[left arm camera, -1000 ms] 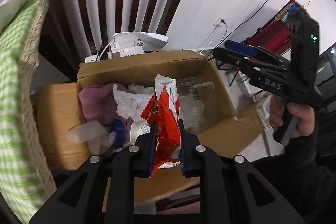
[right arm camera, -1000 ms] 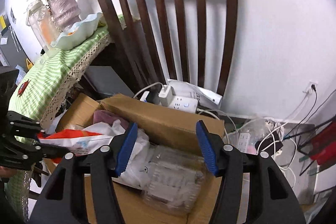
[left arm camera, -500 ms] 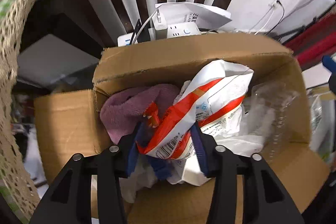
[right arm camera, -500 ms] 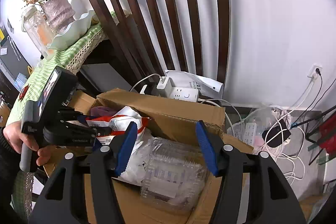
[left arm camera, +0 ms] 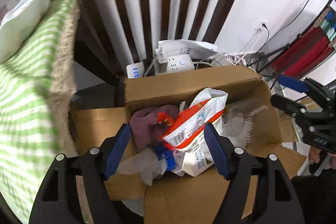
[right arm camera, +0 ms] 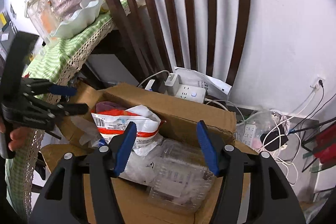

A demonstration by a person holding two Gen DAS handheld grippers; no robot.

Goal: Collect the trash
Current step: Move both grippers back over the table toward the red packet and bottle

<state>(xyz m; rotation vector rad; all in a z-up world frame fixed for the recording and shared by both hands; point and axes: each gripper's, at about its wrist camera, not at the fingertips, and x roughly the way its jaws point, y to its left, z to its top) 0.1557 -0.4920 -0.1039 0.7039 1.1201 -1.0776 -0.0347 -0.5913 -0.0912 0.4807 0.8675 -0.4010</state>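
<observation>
Left claw [left arm camera: 168, 147] opening, released above the snack bag [left arm camera: 195, 121] lying in the cardboard box [left arm camera: 184, 87]; right claw [right arm camera: 166, 146] released, empty

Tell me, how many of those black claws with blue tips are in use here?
2. The right claw hangs over the cardboard box; the left claw, jaws opening with nothing between them, is beside the green tablecloth. None seems hidden.
</observation>
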